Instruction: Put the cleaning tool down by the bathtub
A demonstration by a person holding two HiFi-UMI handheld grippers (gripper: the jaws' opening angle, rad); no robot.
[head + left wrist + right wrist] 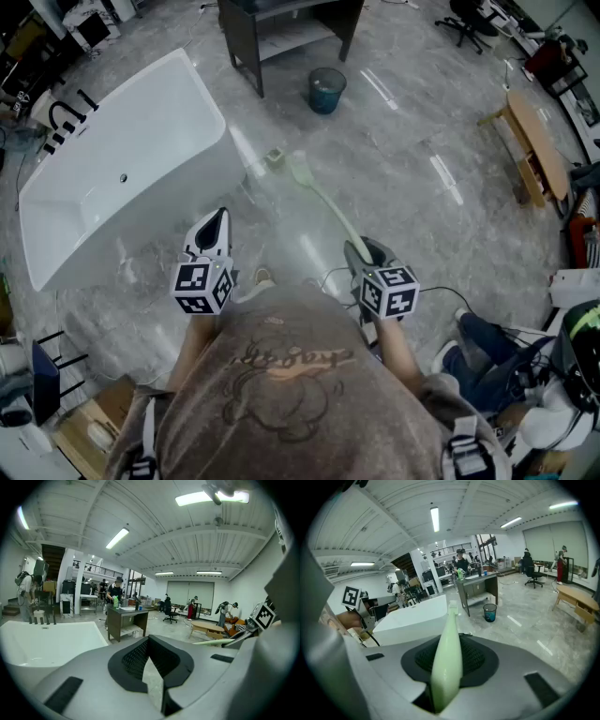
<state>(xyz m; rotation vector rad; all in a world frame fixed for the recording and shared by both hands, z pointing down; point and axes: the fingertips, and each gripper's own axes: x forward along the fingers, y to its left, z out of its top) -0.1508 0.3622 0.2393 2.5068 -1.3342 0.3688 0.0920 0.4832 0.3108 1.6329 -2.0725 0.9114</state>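
My right gripper (pixel 361 251) is shut on the pale green handle of the cleaning tool (pixel 323 202). The handle slopes away down to the floor. Its small head (pixel 275 157) is by the near corner of the white bathtub (pixel 141 159). In the right gripper view the handle (pixel 447 663) runs out between the dark pads (pixel 476 658) towards the bathtub (pixel 417 618). My left gripper (pixel 217 217) hovers beside the tub's end, its jaws together and nothing in them. The left gripper view shows its dark pads (pixel 131 660) and the tub (pixel 42 639) at left.
A blue-green waste bin (pixel 326 90) stands beyond the tool's head, in front of a dark desk (pixel 281 33). A wooden bench (pixel 534 145) is at far right. Black taps (pixel 66 117) stand at the tub's far end. Another person (pixel 572 375) crouches at lower right, and cables lie on the floor.
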